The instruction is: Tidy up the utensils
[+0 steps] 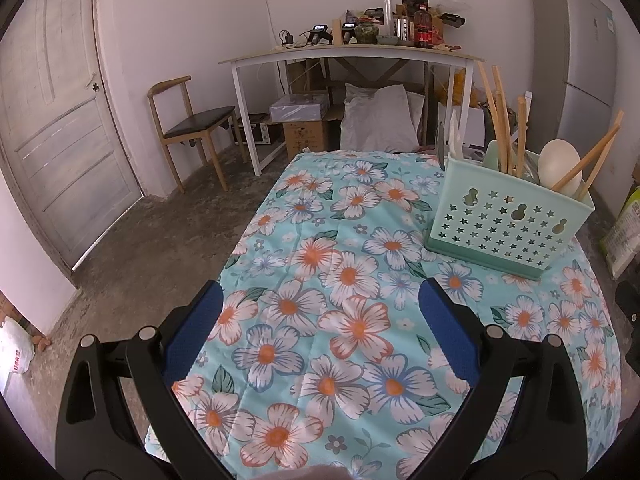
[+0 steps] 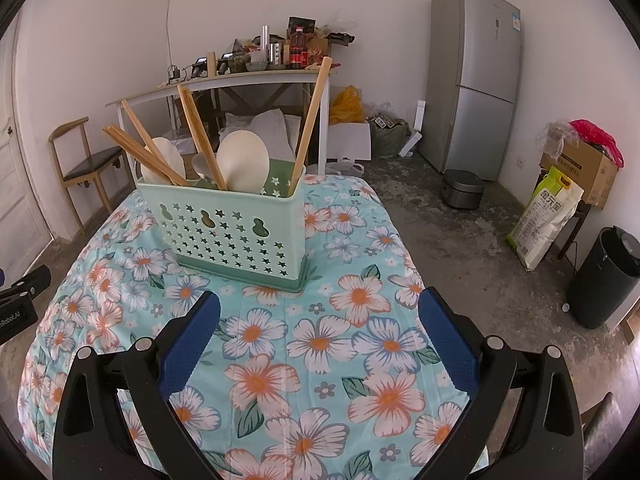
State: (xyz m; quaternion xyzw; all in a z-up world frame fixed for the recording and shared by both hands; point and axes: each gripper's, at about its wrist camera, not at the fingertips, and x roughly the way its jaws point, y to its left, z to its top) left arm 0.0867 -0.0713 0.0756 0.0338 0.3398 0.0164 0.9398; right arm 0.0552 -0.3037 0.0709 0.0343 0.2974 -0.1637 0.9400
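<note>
A mint-green utensil caddy (image 1: 508,224) (image 2: 230,232) with star-shaped holes stands upright on the floral tablecloth (image 1: 340,280) (image 2: 320,340). Several wooden chopsticks (image 1: 500,120) (image 2: 200,136) and cream-coloured spoons (image 1: 560,168) (image 2: 244,160) lean out of it. My left gripper (image 1: 322,300) hovers over the cloth, left of and nearer than the caddy, open with nothing between its blue pads. My right gripper (image 2: 320,304) is open too, just in front of the caddy and a little to its right, holding nothing. The other gripper's black body (image 2: 18,300) shows at the left edge of the right wrist view.
The table drops off to a concrete floor on both sides. A wooden chair (image 1: 188,120) and a white desk (image 1: 352,56) piled with clutter stand behind. A fridge (image 2: 476,76), a rice cooker (image 2: 462,188), a sack (image 2: 548,216) and a black bin (image 2: 604,276) are on the right.
</note>
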